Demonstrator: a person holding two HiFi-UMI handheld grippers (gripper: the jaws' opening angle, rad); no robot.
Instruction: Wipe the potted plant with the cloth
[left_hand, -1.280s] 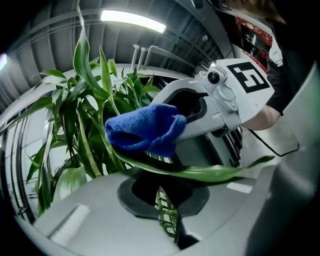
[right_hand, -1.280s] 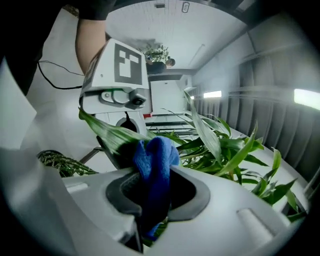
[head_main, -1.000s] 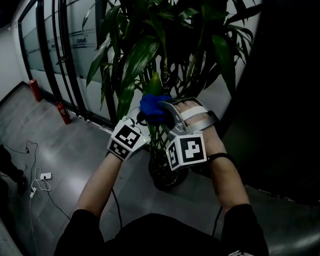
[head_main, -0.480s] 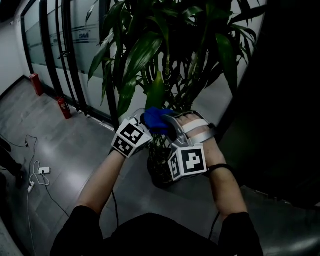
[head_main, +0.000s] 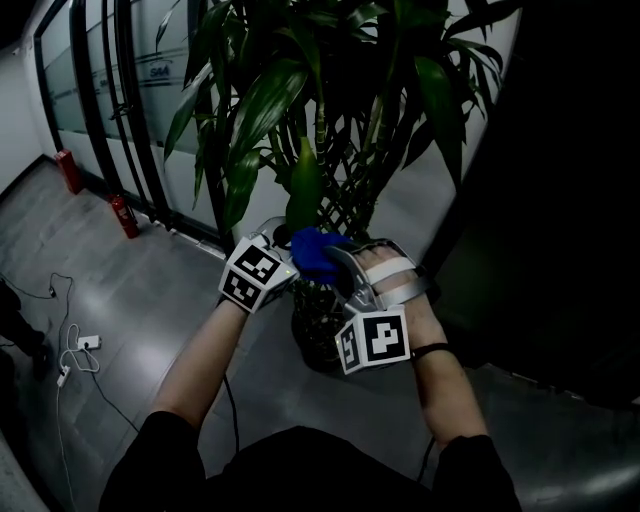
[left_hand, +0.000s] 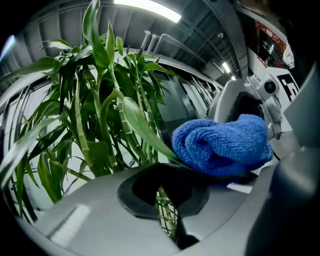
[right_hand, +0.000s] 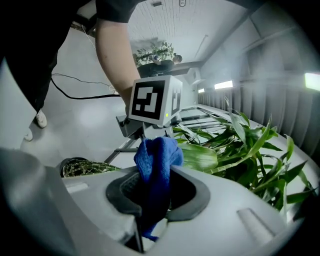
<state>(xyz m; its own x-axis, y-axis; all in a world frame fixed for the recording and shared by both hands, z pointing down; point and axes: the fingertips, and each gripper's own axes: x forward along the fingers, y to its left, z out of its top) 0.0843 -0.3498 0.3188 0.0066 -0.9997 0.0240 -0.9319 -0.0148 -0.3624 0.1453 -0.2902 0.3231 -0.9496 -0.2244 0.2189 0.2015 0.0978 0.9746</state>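
Grey floor (head_main: 120, 300), glass wall (head_main: 150, 100) behind. My L tongs (head_main: 284, 242) pinch leaf (head_main: 304, 185) tip, jaws nearly shut; my R tongs (head_main: 332, 258) clamp cloth (head_main: 314, 250), touching that leaf of plant (head_main: 300, 70). I should hold leaf taut, stroke lightly w/o tearing.

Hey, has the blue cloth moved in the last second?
Yes. The blue cloth has slid down the leaf, closer to the pot.

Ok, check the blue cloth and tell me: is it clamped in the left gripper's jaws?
No: the right gripper view shows the blue cloth pinched between the jaws of the right gripper.
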